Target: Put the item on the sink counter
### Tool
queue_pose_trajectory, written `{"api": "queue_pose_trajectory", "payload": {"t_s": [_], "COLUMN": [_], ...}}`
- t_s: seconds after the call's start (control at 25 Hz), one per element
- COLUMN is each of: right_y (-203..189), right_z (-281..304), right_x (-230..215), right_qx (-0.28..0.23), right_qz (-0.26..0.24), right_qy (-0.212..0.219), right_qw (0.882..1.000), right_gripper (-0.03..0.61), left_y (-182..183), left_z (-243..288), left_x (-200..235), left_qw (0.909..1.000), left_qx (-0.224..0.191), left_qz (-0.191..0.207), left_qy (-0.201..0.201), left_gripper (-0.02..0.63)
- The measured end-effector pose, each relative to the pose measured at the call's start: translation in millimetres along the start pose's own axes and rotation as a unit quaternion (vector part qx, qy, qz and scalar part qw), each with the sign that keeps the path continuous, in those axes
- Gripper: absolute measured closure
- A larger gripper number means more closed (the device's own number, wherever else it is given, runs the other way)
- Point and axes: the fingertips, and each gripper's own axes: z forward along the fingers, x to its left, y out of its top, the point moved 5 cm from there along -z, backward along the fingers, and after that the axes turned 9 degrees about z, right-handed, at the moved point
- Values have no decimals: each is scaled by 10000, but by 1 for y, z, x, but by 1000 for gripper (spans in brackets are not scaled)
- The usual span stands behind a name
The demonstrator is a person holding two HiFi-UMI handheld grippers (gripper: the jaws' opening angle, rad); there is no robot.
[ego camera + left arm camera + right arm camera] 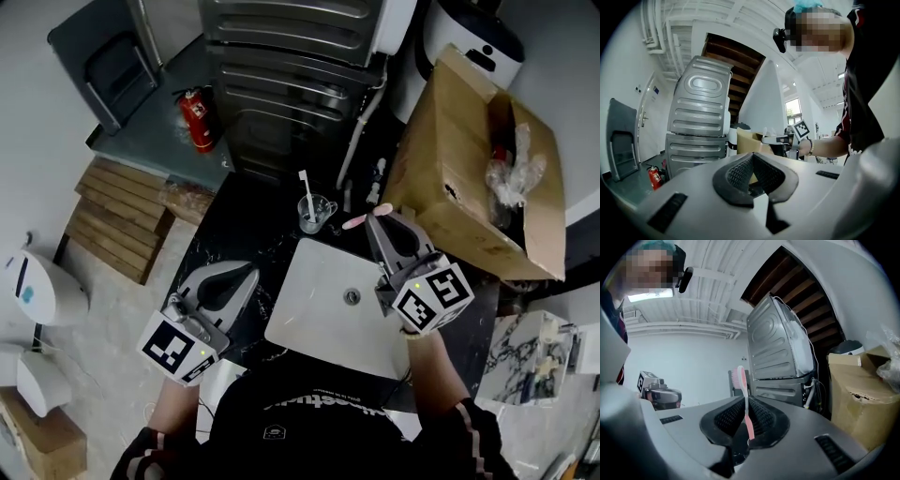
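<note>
Head view: right gripper (378, 216) holds a pink plastic toothbrush (356, 221) at its jaw tips. The brush sticks out sideways above the back edge of the white rectangular sink basin (323, 309), near a clear plastic cup (315, 215) with a white brush in it. The black stone surface (234, 220) surrounds the basin. Left gripper (249, 270) hangs over the surface at the basin's left side, well apart from the brush. A brown cardboard box (469, 178) stands to the right.

Left gripper view: jaws (752, 172) clenched together with nothing between them. Stacked grey metal appliances (699, 122) are ahead, and the right gripper's marker cube is in the distance.

Right gripper view: jaws (746, 420) clamped on the pink toothbrush (746, 408) at its handle, with the bristle head up and upright. The cardboard box (855, 399) is on the right.

Step, as I judge it: carry phase. The brush is gripped and in the air, not yet on the surface. The next move likely calls for lowering the right gripper to a bare patch of black surface beside the basin, clear of the cup, tipping the brush flat, then letting the jaws go. The left gripper seems not to be needed.
</note>
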Motion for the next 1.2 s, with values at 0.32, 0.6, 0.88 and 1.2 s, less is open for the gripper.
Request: {"api": "queue_pose_trajectory", "payload": {"t_s": [0.32, 0.6, 0.88, 1.2], "right_y": [-33, -80, -119, -153], "right_z": [61, 96, 116, 134], "right_x": [-12, -24, -30, -28], "right_qx": [173, 776, 1193, 1467], "right_qz": [-257, -1022, -1392, -1752], "right_qy": [223, 143, 107, 206], "right_qw": [9993, 9916, 9830, 9733], "right_gripper": [523, 523, 523, 525], "left_y": [-13, -22, -31, -45], "left_z": [-28, -49, -60, -65], "left_x": [8, 12, 16, 18], "left_qw": [9995, 9981, 9966, 9947], "left_qx": [169, 339, 437, 604], "left_qz": [-39, -140, -281, -405], "left_qy": [272, 489, 640, 723], "left_gripper": [598, 598, 598, 598]}}
